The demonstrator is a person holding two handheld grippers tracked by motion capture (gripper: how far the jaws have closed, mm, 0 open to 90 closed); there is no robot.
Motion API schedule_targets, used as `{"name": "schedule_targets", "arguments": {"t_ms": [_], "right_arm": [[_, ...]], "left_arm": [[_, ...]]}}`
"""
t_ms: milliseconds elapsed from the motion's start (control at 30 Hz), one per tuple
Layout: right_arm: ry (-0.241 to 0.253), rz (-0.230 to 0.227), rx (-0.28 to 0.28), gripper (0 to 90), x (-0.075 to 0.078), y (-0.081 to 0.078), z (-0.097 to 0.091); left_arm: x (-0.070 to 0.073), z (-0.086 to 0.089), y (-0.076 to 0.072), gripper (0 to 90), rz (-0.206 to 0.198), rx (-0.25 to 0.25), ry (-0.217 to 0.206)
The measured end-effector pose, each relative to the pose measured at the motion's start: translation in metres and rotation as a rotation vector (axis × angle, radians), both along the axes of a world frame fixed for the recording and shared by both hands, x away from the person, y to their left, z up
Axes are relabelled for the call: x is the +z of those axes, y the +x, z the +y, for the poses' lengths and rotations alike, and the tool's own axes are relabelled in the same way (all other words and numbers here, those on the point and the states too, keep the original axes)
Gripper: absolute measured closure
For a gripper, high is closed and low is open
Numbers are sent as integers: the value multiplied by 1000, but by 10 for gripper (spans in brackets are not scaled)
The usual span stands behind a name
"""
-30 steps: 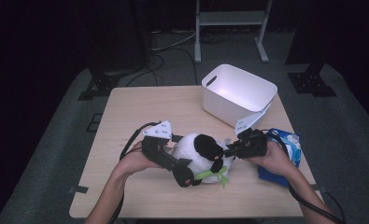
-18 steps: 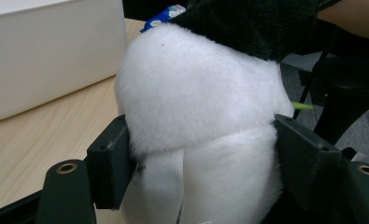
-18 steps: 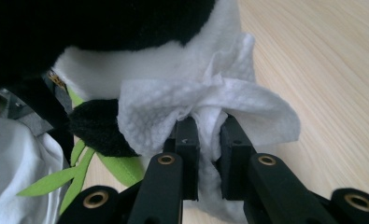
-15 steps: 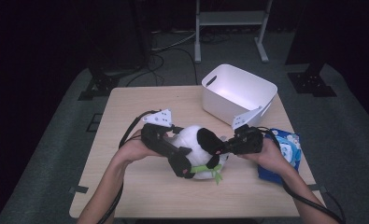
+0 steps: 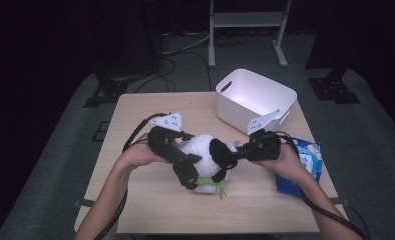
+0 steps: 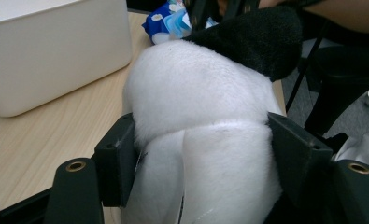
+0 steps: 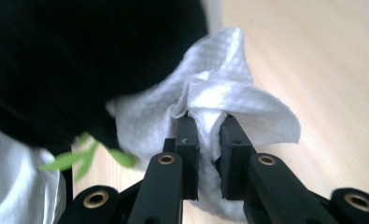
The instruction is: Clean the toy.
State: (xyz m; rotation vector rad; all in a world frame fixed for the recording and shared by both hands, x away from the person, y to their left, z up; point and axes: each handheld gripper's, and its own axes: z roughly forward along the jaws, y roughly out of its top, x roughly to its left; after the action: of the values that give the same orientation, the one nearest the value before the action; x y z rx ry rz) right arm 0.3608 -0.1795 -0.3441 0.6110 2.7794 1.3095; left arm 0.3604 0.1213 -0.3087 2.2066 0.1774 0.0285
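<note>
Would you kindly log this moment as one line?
left hand-held gripper: closing on panda plush | right hand-held gripper: shut on white wipe | bin: behind

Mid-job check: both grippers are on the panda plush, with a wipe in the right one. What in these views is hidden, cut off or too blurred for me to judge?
- Panda plush face: high view, covered by left gripper and its own black ear.
- Plush lower body: left gripper view, cut off by the bottom edge.
- White wipe contact with the plush: right gripper view, black fur too close and blurred.
- Blue packet: high view, partly under the hand holding the right gripper; print too small.
</note>
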Motion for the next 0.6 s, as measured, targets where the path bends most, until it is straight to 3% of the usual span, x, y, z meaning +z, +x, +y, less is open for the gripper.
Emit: {"name": "schedule_targets", "arguments": {"t_ms": [100, 200, 333, 600], "right_arm": [[35, -39, -2, 798, 20, -3, -4], [36, -66, 17, 798, 37, -5, 0], [8, -100, 32, 798, 49, -6, 9], [8, -120, 54, 799, 63, -7, 18]], "left_arm": [[2, -6, -1, 322, -9, -17, 28], [4, -12, 0, 335, -7, -32, 45], [6, -17, 2, 337, -5, -40, 62], [8, -26, 6, 335, -5, -54, 76]]}}
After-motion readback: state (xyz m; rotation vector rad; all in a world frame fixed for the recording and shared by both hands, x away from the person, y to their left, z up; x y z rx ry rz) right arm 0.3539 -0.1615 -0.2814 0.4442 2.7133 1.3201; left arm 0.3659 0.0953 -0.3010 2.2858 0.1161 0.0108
